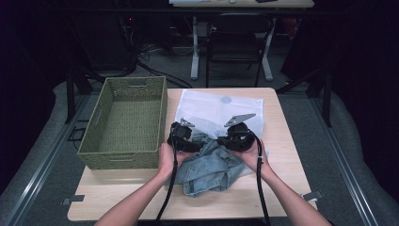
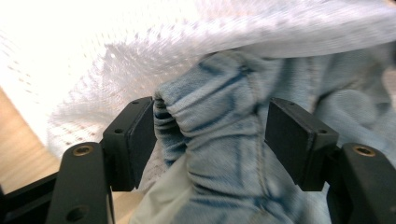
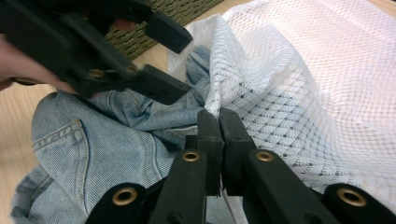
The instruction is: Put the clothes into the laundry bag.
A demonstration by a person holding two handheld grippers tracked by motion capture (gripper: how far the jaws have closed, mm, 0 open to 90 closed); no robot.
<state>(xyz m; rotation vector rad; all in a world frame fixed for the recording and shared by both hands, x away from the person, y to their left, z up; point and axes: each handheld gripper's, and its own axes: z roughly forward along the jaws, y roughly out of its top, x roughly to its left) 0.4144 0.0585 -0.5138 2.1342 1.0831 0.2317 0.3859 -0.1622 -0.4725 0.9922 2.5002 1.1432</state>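
A pale blue denim garment [image 1: 209, 169] lies crumpled at the table's front, its upper part tucked under the edge of a white mesh bag [image 1: 221, 106]. My left gripper [image 1: 195, 141] is open, and a bunched fold of denim [image 2: 224, 116] sits between its jaws, touching the left pad [image 2: 140, 140]. The mesh bag [image 2: 140, 60] hangs just above that fold. My right gripper [image 3: 219, 126] is shut on the mesh bag's edge [image 3: 303, 84], right beside the denim [image 3: 93, 144]. The left gripper [image 3: 180, 63] is close to the right gripper's jaws in the right gripper view, open over the denim.
A green woven basket [image 1: 120, 157] stands empty on the left part of the wooden table [image 1: 282, 155], close to the left hand. Its corner [image 3: 187, 9] is visible in the right gripper view. Beyond the table stand a chair and desk legs.
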